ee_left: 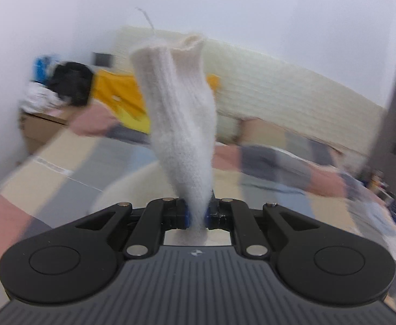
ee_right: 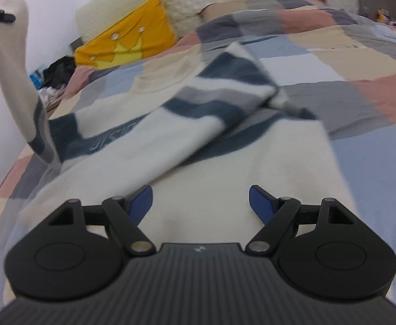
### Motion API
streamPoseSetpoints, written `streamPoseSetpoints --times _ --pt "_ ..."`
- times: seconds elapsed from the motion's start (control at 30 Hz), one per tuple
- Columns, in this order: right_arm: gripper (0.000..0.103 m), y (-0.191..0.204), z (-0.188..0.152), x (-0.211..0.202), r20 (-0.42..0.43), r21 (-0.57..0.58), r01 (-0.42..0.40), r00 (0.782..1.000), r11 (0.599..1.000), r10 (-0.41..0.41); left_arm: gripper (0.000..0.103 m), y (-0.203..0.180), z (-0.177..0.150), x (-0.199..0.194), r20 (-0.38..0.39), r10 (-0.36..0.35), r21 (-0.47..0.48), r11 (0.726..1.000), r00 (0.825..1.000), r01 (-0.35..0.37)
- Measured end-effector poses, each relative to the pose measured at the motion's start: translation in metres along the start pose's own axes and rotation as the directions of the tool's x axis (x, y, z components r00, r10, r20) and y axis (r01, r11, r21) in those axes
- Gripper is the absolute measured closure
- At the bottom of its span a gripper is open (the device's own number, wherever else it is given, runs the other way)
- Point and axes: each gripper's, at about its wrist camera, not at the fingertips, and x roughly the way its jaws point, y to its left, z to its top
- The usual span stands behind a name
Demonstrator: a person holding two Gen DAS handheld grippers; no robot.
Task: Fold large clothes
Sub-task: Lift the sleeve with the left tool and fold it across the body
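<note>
The left gripper (ee_left: 197, 218) pinches the striped sweater's (ee_right: 170, 140) cream cuff (ee_left: 180, 113), lifted; the right gripper (ee_right: 200, 203) gapes empty above its body. Folding looks barely begun.

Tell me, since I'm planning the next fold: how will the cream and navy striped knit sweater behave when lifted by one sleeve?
Probably floppy: the cream sleeve droops from the left gripper. Likely to drag, since the cream and navy striped knit sweater stays bunched on the patchwork bedspread. The fuzzy knit probably grips well.
</note>
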Motion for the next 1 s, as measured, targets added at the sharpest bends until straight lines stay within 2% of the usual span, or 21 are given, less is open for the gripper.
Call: streamPoseSetpoints --times 0.13,0.27,0.37,0.5,0.63,0.77,0.9,0.93,1.0 --pt "0.023 -0.013 0.004 -0.010 0.032 0.041 0.029 0.999 0.999 -0.030 0.091 -0.056 -0.048 0.005 -0.064 -0.109 0.003 0.994 0.992 0.110" --pt "0.023 -0.031 0.007 -0.020 0.059 0.099 0.035 0.997 0.994 -0.041 0.091 -0.088 -0.108 0.021 -0.131 -0.163 0.006 0.986 0.978 0.165" --pt "0.023 -0.043 0.009 -0.027 0.078 0.146 0.055 0.995 0.988 -0.067 0.091 -0.105 -0.155 0.028 -0.162 -0.158 0.018 0.986 0.974 0.163" --pt "0.023 -0.059 0.015 -0.030 0.099 0.188 0.125 0.984 0.974 -0.146 0.091 -0.102 -0.216 0.049 -0.266 -0.173 -0.037 0.985 0.948 0.169" --pt "0.023 -0.080 0.020 -0.036 0.117 0.265 0.139 0.978 0.954 -0.174 0.091 -0.096 -0.266 0.074 -0.336 -0.156 -0.089 0.987 0.929 0.133" --pt "0.023 -0.091 0.024 -0.041 0.146 0.290 0.188 0.960 0.938 -0.237 0.091 -0.088 -0.280 0.088 -0.365 -0.161 -0.142 0.983 0.917 0.116" --pt "0.023 -0.092 0.027 -0.045 0.181 0.285 0.207 0.947 0.936 -0.264 0.090 -0.082 -0.280 0.090 -0.375 -0.166 -0.140 0.983 0.912 0.122" --pt "0.023 -0.092 0.027 -0.045 0.181 0.288 0.202 0.949 0.936 -0.260 0.084 -0.078 -0.277 0.087 -0.376 -0.173 -0.144 0.981 0.910 0.127" --pt "0.023 -0.094 0.026 -0.045 0.178 0.295 0.200 0.949 0.934 -0.259 0.066 -0.076 -0.270 0.083 -0.391 -0.196 -0.164 0.976 0.899 0.142"
